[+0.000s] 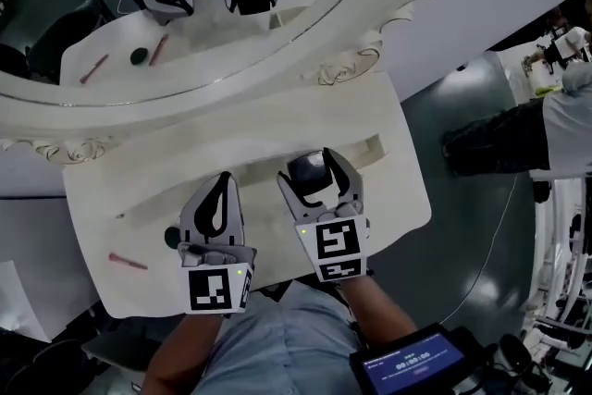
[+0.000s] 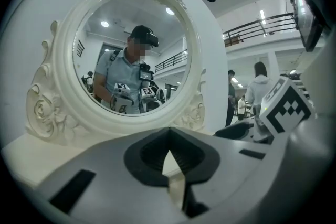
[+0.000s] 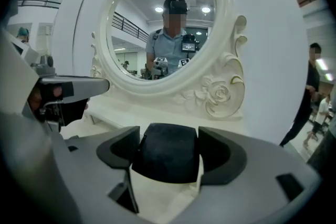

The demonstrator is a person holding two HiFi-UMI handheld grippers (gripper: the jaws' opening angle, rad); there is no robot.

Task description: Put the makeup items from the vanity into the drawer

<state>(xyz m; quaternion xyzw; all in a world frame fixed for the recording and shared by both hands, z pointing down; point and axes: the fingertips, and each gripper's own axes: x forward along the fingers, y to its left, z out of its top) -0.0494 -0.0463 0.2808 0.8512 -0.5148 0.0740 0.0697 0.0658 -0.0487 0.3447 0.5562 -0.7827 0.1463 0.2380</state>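
My right gripper [image 1: 314,164] is shut on a black round makeup case [image 1: 310,169], held just above the white vanity top [image 1: 388,199] in front of the mirror; in the right gripper view the black case [image 3: 168,160] fills the gap between the jaws. My left gripper [image 1: 222,182] hovers to its left, shut, with nothing between its fingertips [image 2: 170,165]. A pink pencil [image 1: 127,261] lies near the table's front left. A small dark round item [image 1: 171,237] sits beside it, partly hidden by my left gripper. No open drawer shows.
The oval white-framed mirror [image 1: 305,42] stands at the back on a low ledge [image 1: 370,145] and reflects both grippers and the items. A person's legs [image 1: 499,143] stand on the floor to the right. A screen device [image 1: 407,361] hangs at my waist.
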